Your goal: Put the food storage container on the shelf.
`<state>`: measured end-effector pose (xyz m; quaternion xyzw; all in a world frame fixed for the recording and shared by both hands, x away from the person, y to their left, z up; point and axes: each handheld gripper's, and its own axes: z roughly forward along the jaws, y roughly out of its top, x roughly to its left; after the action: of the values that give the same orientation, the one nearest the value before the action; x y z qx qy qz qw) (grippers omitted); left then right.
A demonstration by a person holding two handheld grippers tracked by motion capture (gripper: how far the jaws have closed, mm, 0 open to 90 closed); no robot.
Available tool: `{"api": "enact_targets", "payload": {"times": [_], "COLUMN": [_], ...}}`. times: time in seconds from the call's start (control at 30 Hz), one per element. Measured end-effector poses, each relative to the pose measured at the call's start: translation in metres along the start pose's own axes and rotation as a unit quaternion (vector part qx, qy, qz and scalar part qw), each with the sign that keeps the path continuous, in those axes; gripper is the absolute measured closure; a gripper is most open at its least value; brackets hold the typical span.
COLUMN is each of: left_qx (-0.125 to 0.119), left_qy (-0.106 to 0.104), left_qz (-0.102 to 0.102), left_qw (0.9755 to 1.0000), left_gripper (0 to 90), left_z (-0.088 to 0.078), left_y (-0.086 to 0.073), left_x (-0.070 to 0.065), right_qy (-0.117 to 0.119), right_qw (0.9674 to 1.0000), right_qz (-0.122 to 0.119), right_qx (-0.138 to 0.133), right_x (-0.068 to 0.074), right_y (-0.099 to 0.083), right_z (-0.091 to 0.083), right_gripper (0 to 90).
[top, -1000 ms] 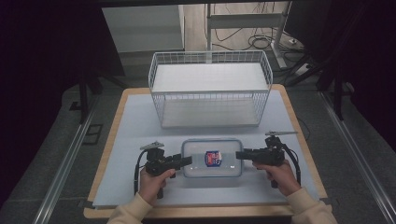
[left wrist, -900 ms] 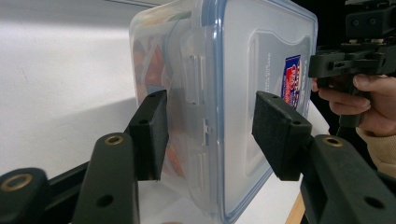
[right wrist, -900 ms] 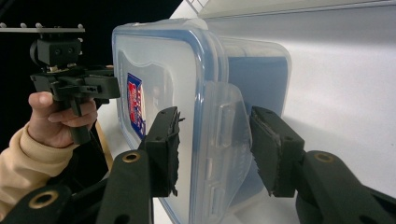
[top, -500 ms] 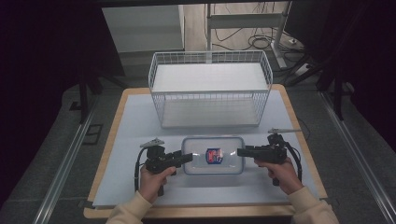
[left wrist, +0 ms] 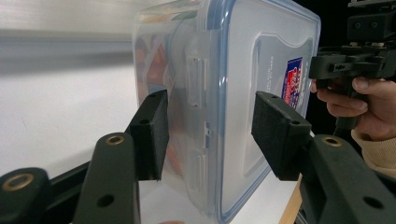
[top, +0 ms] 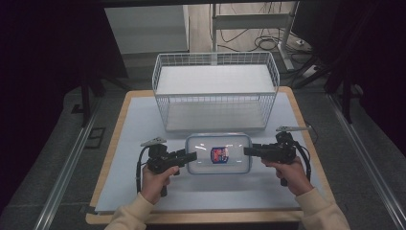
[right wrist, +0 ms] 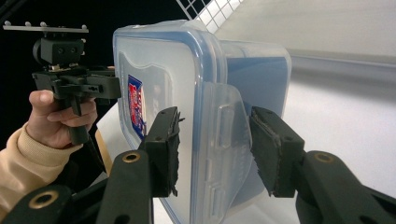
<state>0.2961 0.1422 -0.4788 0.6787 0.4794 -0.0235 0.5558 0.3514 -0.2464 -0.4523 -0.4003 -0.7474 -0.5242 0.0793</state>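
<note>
container [top: 219, 154] — clear, rounded plastic; left claw [top: 190, 156], right claw [top: 250, 151] clamp its end latches.

Container [top: 219, 154] before basket [top: 215, 91]; contents likely inside

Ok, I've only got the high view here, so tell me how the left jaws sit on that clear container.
Observer: The left gripper straddles the end of the container, with one pad on the lid and the other under the base, pressed shut.
Operator: Now check the right side.
Observer: The right gripper clamps its end the same way, and the latch flap between its jaws flares away from the wall.
Operator: Report what's inside.
Observer: Orange contents show through the side wall; I cannot tell what they are.
</note>
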Motion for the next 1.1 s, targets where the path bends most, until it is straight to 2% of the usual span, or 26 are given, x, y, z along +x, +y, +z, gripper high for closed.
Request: {"api": "enact_targets", "payload": {"times": [0.3, 0.5, 0.73, 0.87, 1.1], "left_qx": [-0.010, -0.014, -0.021, -0.027, -0.033], "left_qy": [-0.002, 0.001, -0.005, -0.009, -0.010], "left_qz": [0.017, 0.042, 0.054, 0.061, 0.068], "left_qw": [0.9998, 0.9990, 0.9983, 0.9977, 0.9971], "left_gripper": [48.0, 48.1, 48.6, 48.6, 48.6], "left_z": [-0.005, -0.010, -0.015, -0.017, -0.019], "left_y": [0.023, 0.043, 0.067, 0.078, 0.094], "left_x": [-0.011, -0.018, -0.024, -0.028, -0.031], "right_qy": [-0.003, -0.005, -0.003, -0.006, -0.008], "right_qw": [0.9997, 0.9991, 0.9982, 0.9972, 0.9964], "right_qz": [-0.019, -0.030, -0.039, -0.051, -0.056], "right_qx": [-0.015, -0.031, -0.045, -0.055, -0.063], "right_x": [0.010, 0.017, 0.022, 0.027, 0.032], "right_y": [0.020, 0.033, 0.051, 0.061, 0.078], "right_z": [-0.010, -0.016, -0.022, -0.027, -0.033], "right_gripper": [53.8, 53.6, 53.6, 53.7, 53.7]}}
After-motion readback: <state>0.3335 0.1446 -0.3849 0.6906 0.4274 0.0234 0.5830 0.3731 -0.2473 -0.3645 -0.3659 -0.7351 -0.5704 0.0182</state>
